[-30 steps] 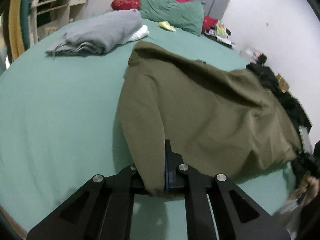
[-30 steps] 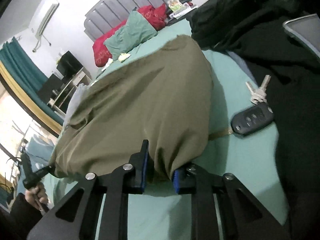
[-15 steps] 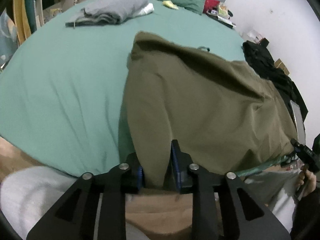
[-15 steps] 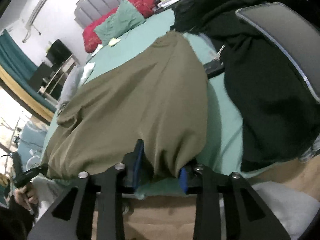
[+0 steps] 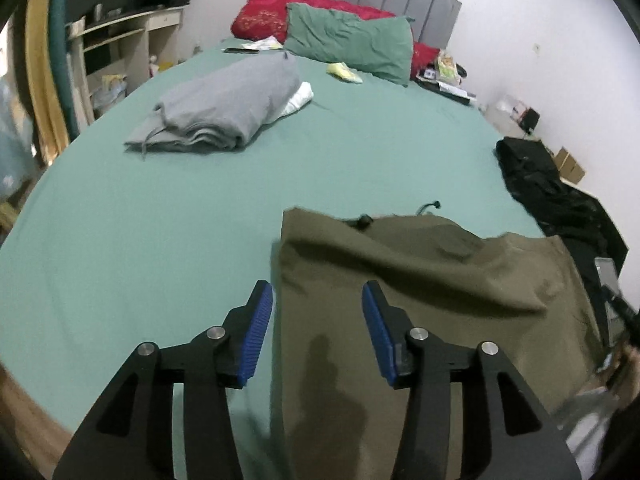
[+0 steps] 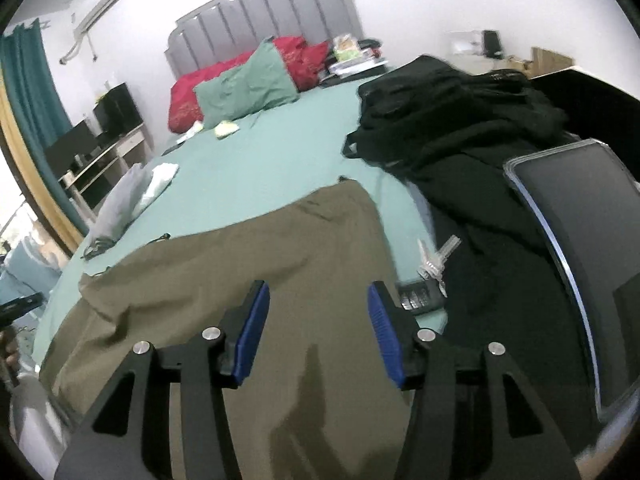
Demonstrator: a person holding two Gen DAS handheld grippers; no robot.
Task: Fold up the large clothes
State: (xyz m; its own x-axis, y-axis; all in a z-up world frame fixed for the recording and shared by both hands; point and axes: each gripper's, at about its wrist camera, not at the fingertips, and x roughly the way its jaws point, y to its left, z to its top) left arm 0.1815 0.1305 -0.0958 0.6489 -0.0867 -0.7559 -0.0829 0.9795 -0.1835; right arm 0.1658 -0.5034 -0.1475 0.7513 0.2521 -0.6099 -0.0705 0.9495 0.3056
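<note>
Release step appears complete: olive-green fabric garment (image 5: pixel 420 300) lies folded on the teal bed sheet (image 5: pixel 160 220), near the bed's front edge, beside a black clothing pile (image 6: pixel 460 120). Left gripper (image 5: pixel 317 332) and right gripper (image 6: pixel 318 332) both hover above the garment with jaws spread wide, holding nothing; contact with the cloth is not evident. Next move, by judgement: regrasp a folded edge for a further fold, avoiding the metal keys (image 6: pixel 436 260) just beside the garment.

Green bed (image 5: pixel 160 220) under olive garment (image 5: pixel 420 300)
</note>
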